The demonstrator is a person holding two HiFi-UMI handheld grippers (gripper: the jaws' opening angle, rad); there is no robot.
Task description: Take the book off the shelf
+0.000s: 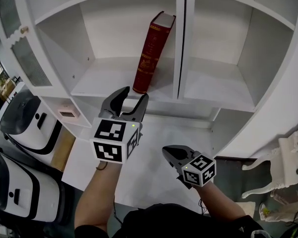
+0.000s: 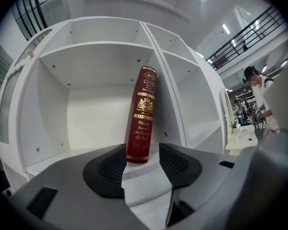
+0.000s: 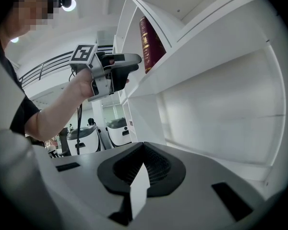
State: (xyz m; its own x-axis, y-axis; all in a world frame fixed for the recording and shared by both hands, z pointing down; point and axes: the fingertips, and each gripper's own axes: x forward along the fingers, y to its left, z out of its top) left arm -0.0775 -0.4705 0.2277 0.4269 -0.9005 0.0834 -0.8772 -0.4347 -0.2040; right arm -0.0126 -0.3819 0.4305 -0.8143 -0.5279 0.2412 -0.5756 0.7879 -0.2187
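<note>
A dark red book (image 1: 151, 53) with gold print stands upright on the white shelf (image 1: 109, 78), leaning slightly against the centre divider (image 1: 180, 43). My left gripper (image 1: 125, 100) is open just in front of the shelf edge, its tips short of the book's foot and not touching it. In the left gripper view the book (image 2: 142, 116) rises straight ahead beyond the gap of the gripper (image 2: 141, 163). My right gripper (image 1: 168, 151) hangs lower and to the right, shut and empty. The right gripper view shows its closed gripper (image 3: 143, 166), the left gripper (image 3: 127, 63) and the book (image 3: 150, 42).
A cabinet door (image 1: 17, 38) with a round knob stands open at the left. Two white-and-black machines (image 1: 25, 118) sit on the floor at the left. A white carved chair (image 1: 288, 165) is at the right. A person (image 2: 259, 97) stands far off.
</note>
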